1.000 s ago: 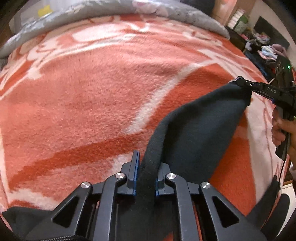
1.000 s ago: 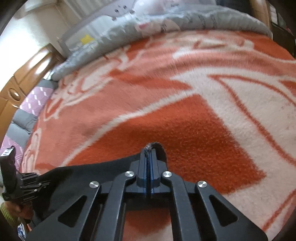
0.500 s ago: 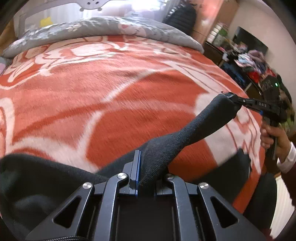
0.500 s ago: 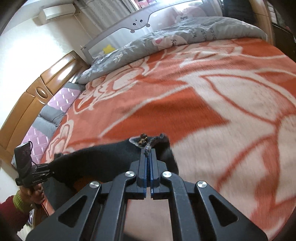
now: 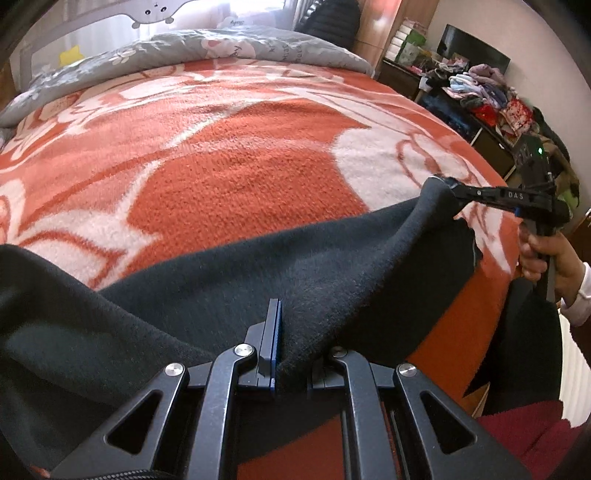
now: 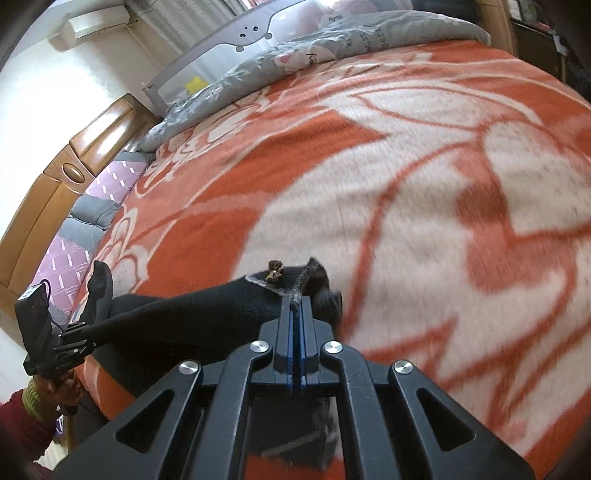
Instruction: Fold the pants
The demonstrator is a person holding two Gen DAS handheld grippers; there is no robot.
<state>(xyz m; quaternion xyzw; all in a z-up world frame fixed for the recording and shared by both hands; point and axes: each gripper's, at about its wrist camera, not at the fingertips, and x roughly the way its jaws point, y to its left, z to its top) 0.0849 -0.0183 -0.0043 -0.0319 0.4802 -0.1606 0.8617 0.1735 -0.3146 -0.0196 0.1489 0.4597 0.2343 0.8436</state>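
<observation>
The black fleece pants hang stretched between my two grippers above the near edge of the bed. My left gripper is shut on one end of the waistband. My right gripper is shut on the other end, next to a small bow; it shows in the left wrist view at the right. In the right wrist view the pants run left to my left gripper. The rest of the pants droops below both grippers, partly hidden.
An orange and white floral blanket covers the bed. A grey quilt and a bed rail lie at the far end. A wooden headboard stands at the left. Cluttered shelves with clothes stand to the right.
Both grippers have pulled back toward the near edge of the bed and risen, carrying the pants. The cloth between them has spread out from a narrow band into a wider sheet.
</observation>
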